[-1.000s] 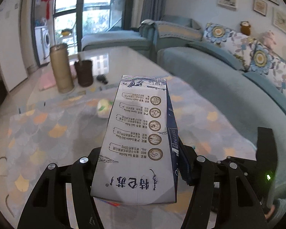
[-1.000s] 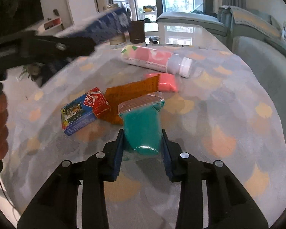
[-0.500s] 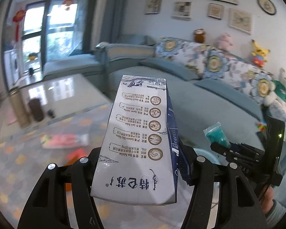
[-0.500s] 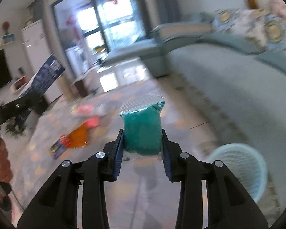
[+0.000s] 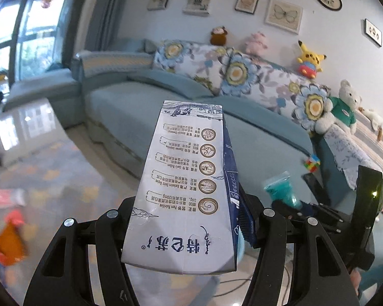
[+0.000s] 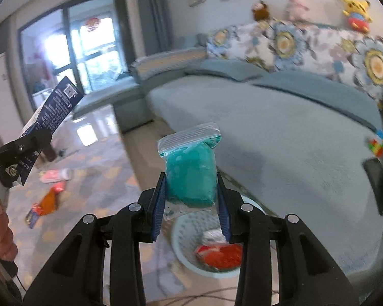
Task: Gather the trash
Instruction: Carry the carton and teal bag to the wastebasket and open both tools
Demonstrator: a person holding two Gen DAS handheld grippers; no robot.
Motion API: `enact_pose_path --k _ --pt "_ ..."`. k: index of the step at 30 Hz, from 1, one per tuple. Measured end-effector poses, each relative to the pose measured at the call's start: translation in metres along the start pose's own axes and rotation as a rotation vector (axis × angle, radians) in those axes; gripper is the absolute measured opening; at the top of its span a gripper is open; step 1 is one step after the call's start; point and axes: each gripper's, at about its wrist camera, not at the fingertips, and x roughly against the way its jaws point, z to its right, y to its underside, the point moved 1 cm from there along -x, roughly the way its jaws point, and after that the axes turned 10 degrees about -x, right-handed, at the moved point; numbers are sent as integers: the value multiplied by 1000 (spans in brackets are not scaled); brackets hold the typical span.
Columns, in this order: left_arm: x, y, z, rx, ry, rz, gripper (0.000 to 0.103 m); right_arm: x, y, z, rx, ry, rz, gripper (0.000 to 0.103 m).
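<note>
My left gripper (image 5: 183,219) is shut on a white and blue milk carton (image 5: 186,191) held up in the air; the carton also shows at the left of the right wrist view (image 6: 53,107). My right gripper (image 6: 190,193) is shut on a clear bag of teal stuff (image 6: 191,170), held just above a pale blue bin (image 6: 181,244) that holds red and white trash (image 6: 220,253). The teal bag also shows in the left wrist view (image 5: 280,191), right of the carton. More trash lies on the patterned table: an orange wrapper (image 6: 48,200) and a pink bottle (image 6: 55,174).
A long blue-grey sofa (image 6: 280,132) with flowered cushions and plush toys runs behind the bin. A colour cube (image 6: 378,145) lies on the sofa. A cable (image 6: 191,295) runs across the floor near the bin. A glossy low table (image 5: 23,125) stands at the left.
Both grippers swung right, away from the table and toward the sofa, each keeping its item. The right gripper lifted the teal bag off the table and now holds it over the bin.
</note>
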Motion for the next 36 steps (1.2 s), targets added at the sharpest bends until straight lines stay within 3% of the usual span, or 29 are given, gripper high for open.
enact_pose_path --k 2,4,7,15,19,24,36 --pt "-19 9 11 -9 -24 -15 59 -9 7 9 -11 32 -27 33" --pt "-36 21 21 -46 -100 -48 59 -25 13 19 -22 61 -62 33" --pt "-56 40 31 -105 -87 -96 59 -42 20 34 -74 83 -109 33" --pt "-100 63 32 -55 51 -179 60 -80 38 52 -123 152 -189 34" --pt "-108 65 28 -15 49 -183 71 -89 40 58 -135 163 -200 38" --pt "-107 64 20 20 60 -167 72 -96 42 69 -175 171 -199 47" --pt "-98 61 7 65 70 -133 70 -91 45 66 -175 143 -190 47"
